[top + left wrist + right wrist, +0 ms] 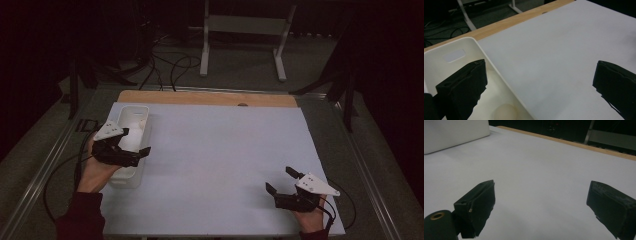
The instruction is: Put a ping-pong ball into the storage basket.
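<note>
My left claw (138,141) hangs over the near end of the white bin (134,114), jaws spread wide and holding nothing. The bin is smooth plastic, long and narrow with rounded corners, standing at the left edge of the white sheet (220,150) that covers the table. From above I see mostly its rim and pale inside. My left gripper view adds more: a slot handle cut in the far end wall, and a pale, rounded, egg-like lump (504,112) on the bin floor, just under my left jaw; one jaw is over the bin, the other over the bare sheet.

My right claw (281,180) sits low at the near right of the sheet, also released and empty. Its jaws are matte black, blocky, rough at the tips.

The sheet between my claws is flat and bare. A wooden strip (200,97) borders the far edge.
</note>
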